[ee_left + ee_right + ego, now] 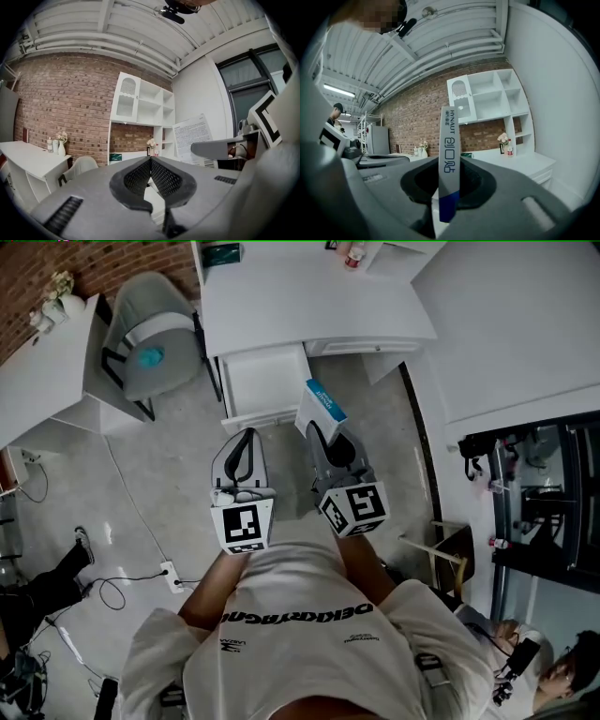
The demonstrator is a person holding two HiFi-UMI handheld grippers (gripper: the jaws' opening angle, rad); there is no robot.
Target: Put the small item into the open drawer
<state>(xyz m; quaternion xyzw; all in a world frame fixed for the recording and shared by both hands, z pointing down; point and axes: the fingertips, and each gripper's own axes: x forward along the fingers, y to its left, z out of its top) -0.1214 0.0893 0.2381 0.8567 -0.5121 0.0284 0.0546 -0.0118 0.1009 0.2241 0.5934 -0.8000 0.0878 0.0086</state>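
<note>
with the right gripper [322,434], pinches a thin white cardboard box with a blue end [449,159], upright and edge-on between the pads. holds it near the front corner of the pulled-out white drawer [267,381] of the white desk [309,306], not yet inside. holds the left gripper [151,158] alongside, jaws pressed together on nothing.

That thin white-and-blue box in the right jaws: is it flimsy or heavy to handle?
Probably light: the box looks like a thin carton. Fairly stiff: it stands straight between the jaws, though hard squeezing might dent it. Flat faces, so it shouldn't roll; on edge it would likely tip.
</note>
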